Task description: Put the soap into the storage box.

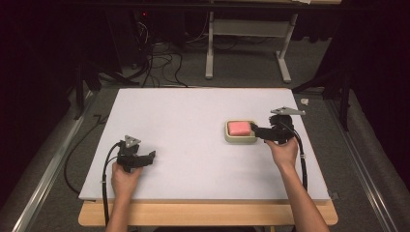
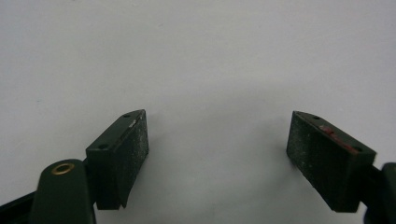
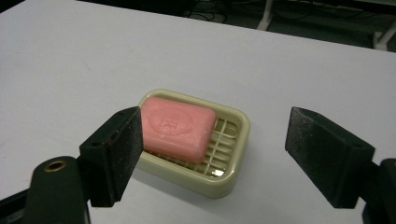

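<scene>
Soap (image 3: 176, 127) — a pink bar with a moulded stamp on top — lies in a cream soap dish (image 3: 233, 175) on the white counter (image 1: 183, 121), pushed toward one end so the dish's slotted floor shows bare beside it. It looks firm and light, though probably slick, so a grip across its two long flat sides seems safest; the rounded corners would likely slip. The dish looks light too and may slide if nudged. The right gripper (image 3: 212, 156) hovers just short of the dish, jaws apart wider than the bar and holding nothing. The left gripper (image 1: 145, 158) rests well apart from the dish, jaws wide and empty.
</scene>
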A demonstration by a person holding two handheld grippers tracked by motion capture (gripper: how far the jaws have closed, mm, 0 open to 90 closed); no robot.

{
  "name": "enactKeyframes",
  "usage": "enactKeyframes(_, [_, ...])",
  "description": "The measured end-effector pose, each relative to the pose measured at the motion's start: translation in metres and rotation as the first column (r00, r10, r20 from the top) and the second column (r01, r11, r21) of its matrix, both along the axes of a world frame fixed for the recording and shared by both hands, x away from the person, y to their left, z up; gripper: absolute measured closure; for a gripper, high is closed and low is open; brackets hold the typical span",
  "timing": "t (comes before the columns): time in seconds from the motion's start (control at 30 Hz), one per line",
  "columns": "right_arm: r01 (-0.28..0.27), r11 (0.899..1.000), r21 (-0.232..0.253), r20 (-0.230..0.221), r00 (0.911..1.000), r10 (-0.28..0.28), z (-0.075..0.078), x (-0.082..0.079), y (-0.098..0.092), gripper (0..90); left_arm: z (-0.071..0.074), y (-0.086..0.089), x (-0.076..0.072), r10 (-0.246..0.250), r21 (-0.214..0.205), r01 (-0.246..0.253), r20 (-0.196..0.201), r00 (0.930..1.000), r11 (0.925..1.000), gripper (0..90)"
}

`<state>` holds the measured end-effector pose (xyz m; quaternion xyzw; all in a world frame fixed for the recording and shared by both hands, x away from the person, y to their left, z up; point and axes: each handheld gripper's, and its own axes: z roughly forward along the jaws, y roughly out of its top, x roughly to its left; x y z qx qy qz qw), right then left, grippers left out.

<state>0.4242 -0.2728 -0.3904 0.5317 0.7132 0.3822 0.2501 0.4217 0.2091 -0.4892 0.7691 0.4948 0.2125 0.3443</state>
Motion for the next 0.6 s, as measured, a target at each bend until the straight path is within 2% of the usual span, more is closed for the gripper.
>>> enactKeyframes(0.6, [0.028, 0.999, 0.019, 0.028, 0.9992, -0.029, 0.001, -0.019, -0.024, 20.7, 0.0, 0.0, 0.0, 0.0, 0.0, 0.0, 0.0, 1.0, 1.0, 21.5])
